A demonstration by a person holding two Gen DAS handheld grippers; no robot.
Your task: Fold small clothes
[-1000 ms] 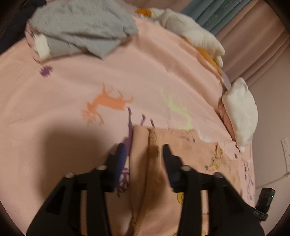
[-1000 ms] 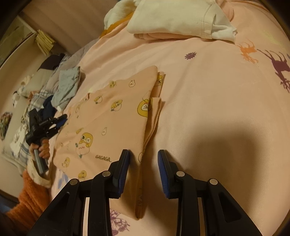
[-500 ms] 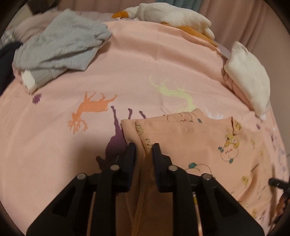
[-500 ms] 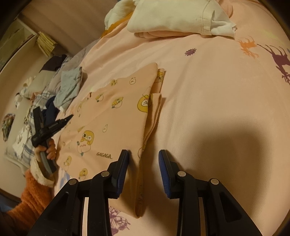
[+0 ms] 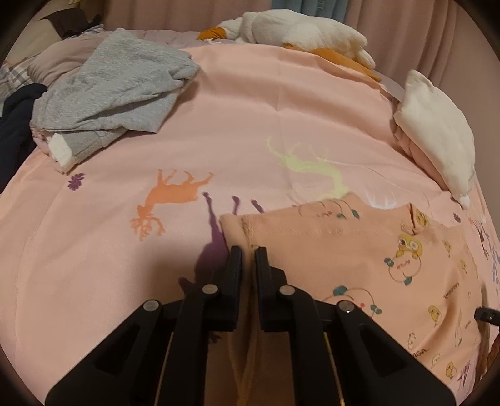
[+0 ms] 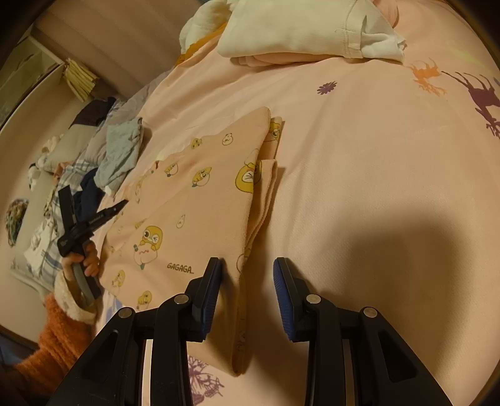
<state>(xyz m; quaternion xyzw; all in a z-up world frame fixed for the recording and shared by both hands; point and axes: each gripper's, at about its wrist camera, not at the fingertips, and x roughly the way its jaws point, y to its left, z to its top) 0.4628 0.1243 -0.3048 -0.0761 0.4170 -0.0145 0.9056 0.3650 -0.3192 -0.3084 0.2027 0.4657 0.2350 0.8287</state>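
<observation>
Peach cartoon-print garment point(image 6: 200, 218) folded flat, left tongs point(image 5: 248, 257) pinching its edge

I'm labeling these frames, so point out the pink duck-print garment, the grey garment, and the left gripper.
pink duck-print garment point(image 6: 200, 218): right wrist view, flat top layer.
grey garment point(image 5: 118, 90): left wrist view, middle of the crumpled heap.
left gripper point(image 5: 248, 253): left wrist view, between its fingertips.

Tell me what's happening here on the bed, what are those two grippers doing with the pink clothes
A person is folding a small pink cartoon-print garment on a pink bedspread. The left gripper is shut on the garment's folded edge. The right gripper is open, its fingers straddling the opposite folded edge without clamping it. The garment lies flat, partly folded. A grey garment and a folded white one lie farther off.
</observation>
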